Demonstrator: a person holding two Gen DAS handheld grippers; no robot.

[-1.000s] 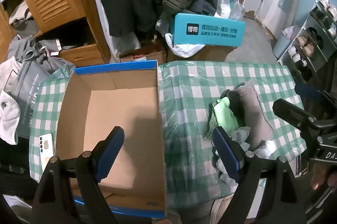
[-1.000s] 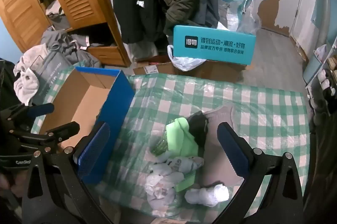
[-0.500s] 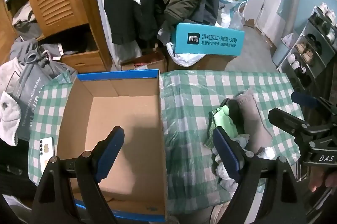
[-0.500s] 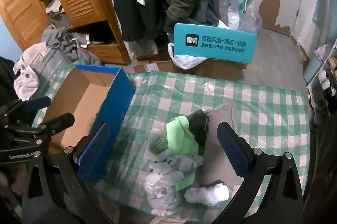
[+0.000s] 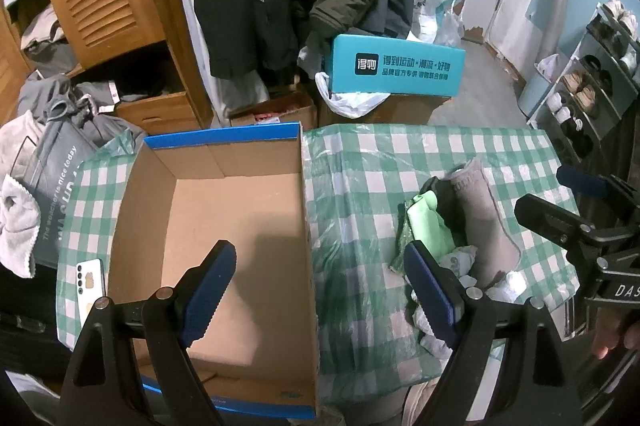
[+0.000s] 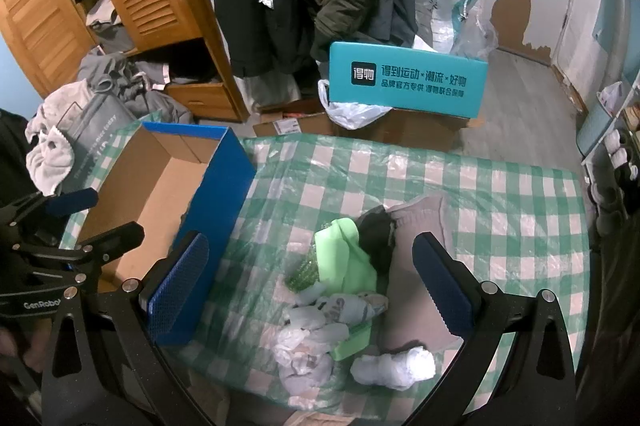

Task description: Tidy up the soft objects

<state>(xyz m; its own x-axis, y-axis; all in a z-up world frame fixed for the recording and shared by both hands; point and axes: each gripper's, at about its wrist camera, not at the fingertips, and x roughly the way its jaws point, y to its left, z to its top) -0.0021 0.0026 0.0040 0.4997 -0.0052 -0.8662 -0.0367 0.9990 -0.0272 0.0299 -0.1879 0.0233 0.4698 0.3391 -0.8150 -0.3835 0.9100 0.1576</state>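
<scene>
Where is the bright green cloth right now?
In the right wrist view, the bright green cloth lies in the sock pile on the checked tablecloth, right of the blue box, touching the black sock.

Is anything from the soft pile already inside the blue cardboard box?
No. The left wrist view shows the blue cardboard box with a bare floor, while the soft pile lies on the checked cloth beside it.

From where I sit, the open blue-sided cardboard box (image 5: 224, 222) is my landmark. Its brown floor is bare, so I can drop straight in from above; its tall right wall (image 6: 218, 194) blocks any sideways pass. Right of that wall lies a clear strip of green-checked tablecloth (image 6: 272, 210), then the heap of soft cloth pieces (image 6: 348, 278). Left of the box a white phone (image 5: 90, 276) narrows the margin.
</scene>
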